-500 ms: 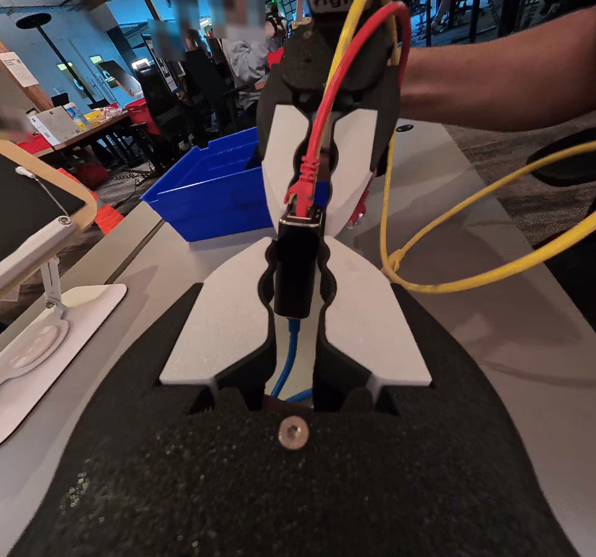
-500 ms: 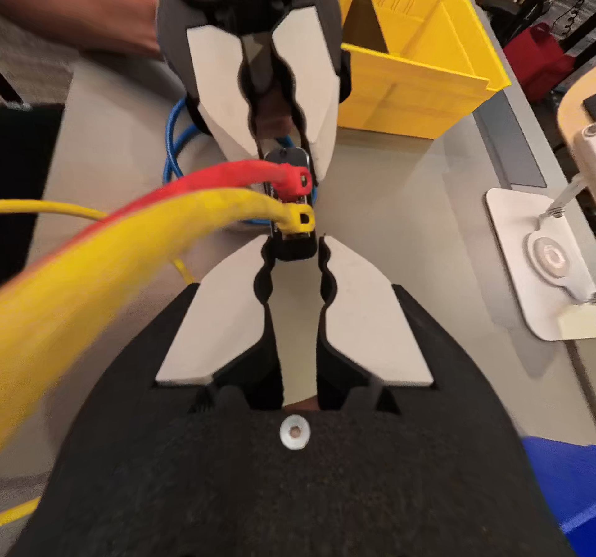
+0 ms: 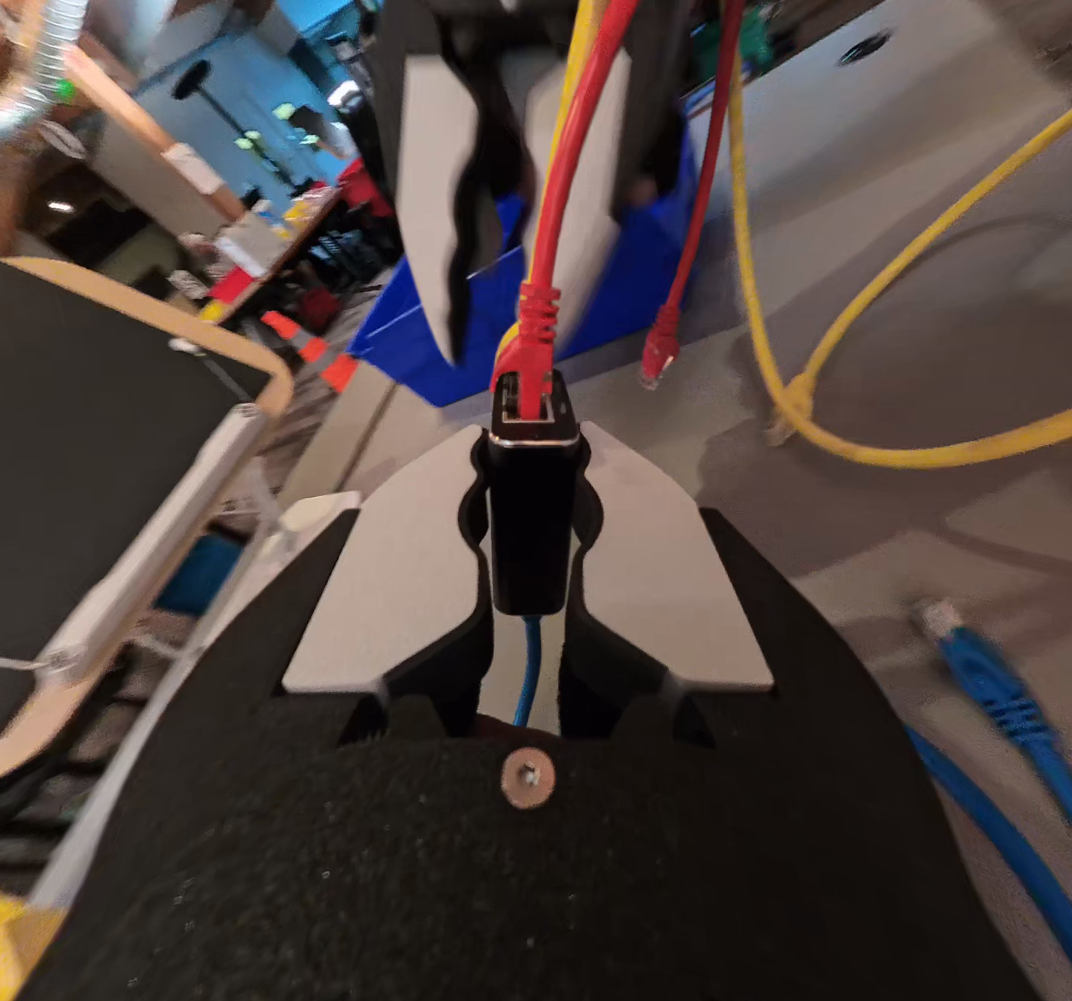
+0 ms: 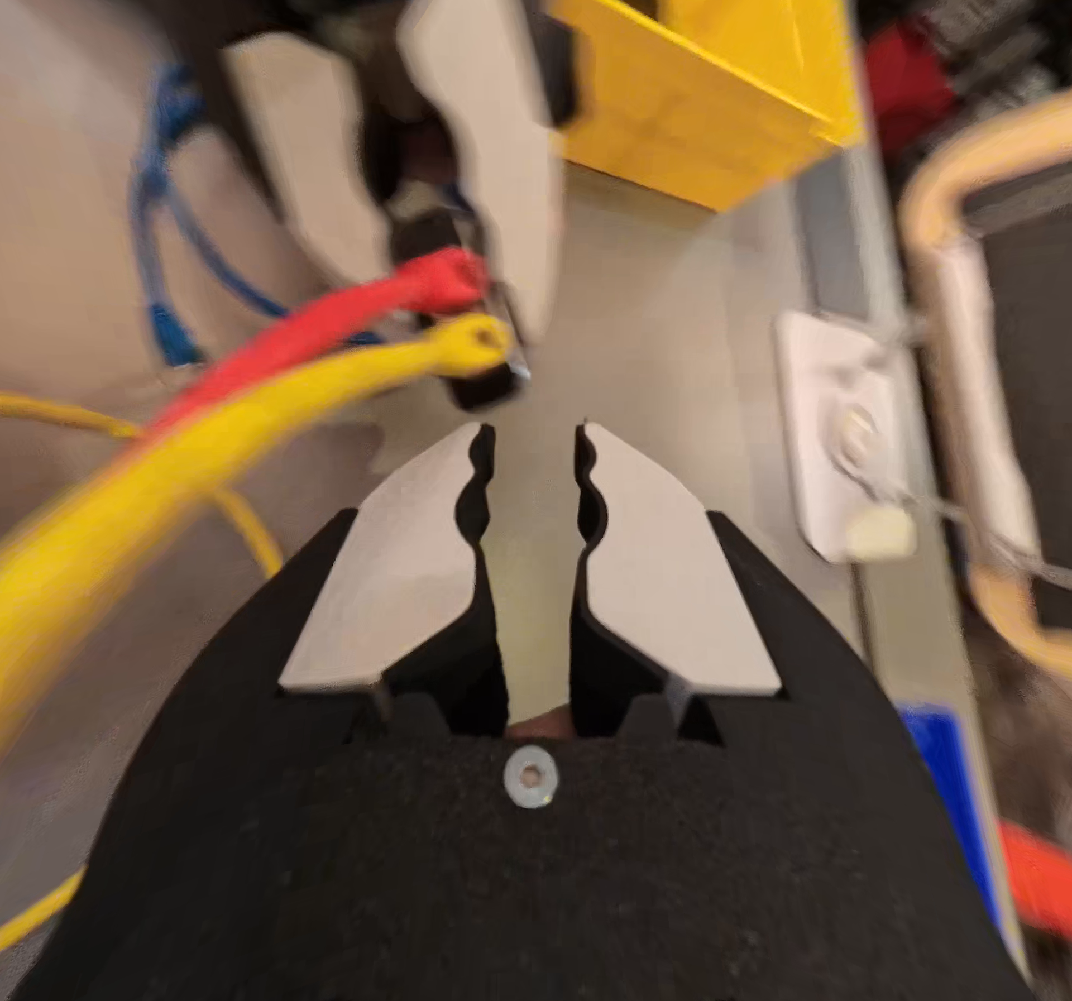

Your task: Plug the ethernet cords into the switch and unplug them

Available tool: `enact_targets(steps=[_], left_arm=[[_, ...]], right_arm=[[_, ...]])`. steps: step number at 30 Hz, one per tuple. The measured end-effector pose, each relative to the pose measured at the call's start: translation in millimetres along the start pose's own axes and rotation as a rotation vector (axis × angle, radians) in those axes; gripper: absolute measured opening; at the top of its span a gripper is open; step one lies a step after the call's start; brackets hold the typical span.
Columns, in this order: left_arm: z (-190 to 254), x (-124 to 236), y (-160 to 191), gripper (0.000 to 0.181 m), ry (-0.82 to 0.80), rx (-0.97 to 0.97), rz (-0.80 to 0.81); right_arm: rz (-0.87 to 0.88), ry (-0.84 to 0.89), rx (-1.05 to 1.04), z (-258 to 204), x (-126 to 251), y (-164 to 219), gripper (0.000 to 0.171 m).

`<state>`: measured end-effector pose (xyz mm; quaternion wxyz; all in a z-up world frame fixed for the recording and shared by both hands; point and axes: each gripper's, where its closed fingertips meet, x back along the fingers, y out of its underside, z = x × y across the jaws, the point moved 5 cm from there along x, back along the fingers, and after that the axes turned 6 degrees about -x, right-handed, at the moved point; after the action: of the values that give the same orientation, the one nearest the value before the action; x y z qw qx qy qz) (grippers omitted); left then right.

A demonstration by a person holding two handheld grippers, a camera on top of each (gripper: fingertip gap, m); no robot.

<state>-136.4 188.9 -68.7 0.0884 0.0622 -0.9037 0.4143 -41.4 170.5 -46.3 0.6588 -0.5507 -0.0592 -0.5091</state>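
Black and small, the switch [image 3: 532,515] is clamped between the white fingers [image 3: 406,555] of the left gripper [image 3: 531,439], its port end pointing away from the camera and raised off the grey table [image 3: 870,538]. A red cord [image 3: 536,323] is seated in one port, and a yellow cord [image 4: 470,344] is seen plugged in just beside it in the right wrist view. A blue cord [image 3: 531,666] leaves the switch's near end and runs back between the fingers. The red cord's other plug [image 3: 658,349] hangs free above the table, and a loose blue plug [image 3: 957,660] lies on the table to the right.

The right gripper [image 4: 533,431] is held just short of the switch [image 4: 484,387], its jaws parted by a narrow gap and holding nothing. Both views are blurred. A blue bin [image 3: 406,329] stands beyond the switch in the left view, a yellow bin [image 4: 696,103] in the right view, and a white stand [image 4: 841,445] sits at the table's edge.
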Motion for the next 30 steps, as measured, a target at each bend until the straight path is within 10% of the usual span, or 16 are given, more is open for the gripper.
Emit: enact_targets(steps=[4, 7, 11, 14, 23, 30], left_arm=[[-22.6, -12.1, 18.6, 0.025, -0.209, -0.194, -0.129], [-25.1, -27.7, 27.1, 0.025, -0.324, -0.404, -0.215], [-22.5, -44.7, 40.6, 0.025, -0.418, -0.487, -0.312], [-18.9, -42.4, 43.5, 0.025, -0.476, -0.512, -0.337], [-4.8, -39.0, 33.2, 0.025, -0.46, -0.444, -0.272], [-8.9, -36.5, 34.7, 0.024, -0.519, -0.479, -0.316]], right_arm=[[0.039, 0.411, -0.26, 81.2, 80.3, -7.3, 0.029], [0.237, 0.306, -0.397, 59.1, 119.6, -38.2, 0.025], [0.098, 0.042, -0.492, -29.5, 53.8, -30.6, 0.043], [0.117, 0.09, -0.686, -56.9, 14.2, -6.1, 0.026], [0.515, 0.298, -0.961, -32.2, -5.4, 20.3, 0.022], [0.655, 0.095, -1.305, -27.0, -17.5, 23.6, 0.033]])
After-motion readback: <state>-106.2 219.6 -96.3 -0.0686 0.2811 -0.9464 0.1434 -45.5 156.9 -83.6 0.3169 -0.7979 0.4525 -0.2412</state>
